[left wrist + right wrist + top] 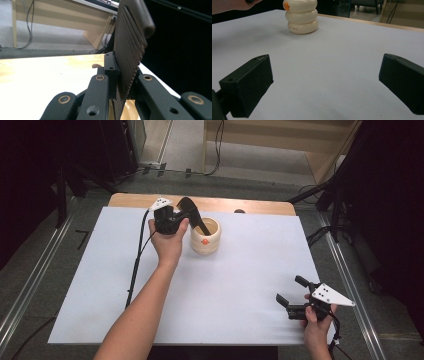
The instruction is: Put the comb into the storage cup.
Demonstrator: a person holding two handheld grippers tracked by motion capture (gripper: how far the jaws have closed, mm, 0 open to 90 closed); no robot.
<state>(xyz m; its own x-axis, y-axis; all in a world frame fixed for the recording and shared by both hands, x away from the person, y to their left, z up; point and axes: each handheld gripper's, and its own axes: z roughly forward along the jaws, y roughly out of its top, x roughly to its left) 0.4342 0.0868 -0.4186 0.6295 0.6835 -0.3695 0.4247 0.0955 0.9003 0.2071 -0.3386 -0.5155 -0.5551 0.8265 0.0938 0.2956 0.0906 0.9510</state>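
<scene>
A cream ribbed pot with an orange mark stands on the white table sheet; it also shows far off in the right gripper view. My left gripper hangs over the pot's left rim, shut on a dark brown ribbed tool that stands flat between the jaws. In the high view the tool reaches down into the pot's mouth. My right gripper rests near the front right corner of the sheet, open with nothing between its jaws, and points toward the pot.
A small brown knob lies on the bare wooden strip at the table's far edge. The left gripper's cable trails across the sheet's left side. Metal rails and dark stands flank the table.
</scene>
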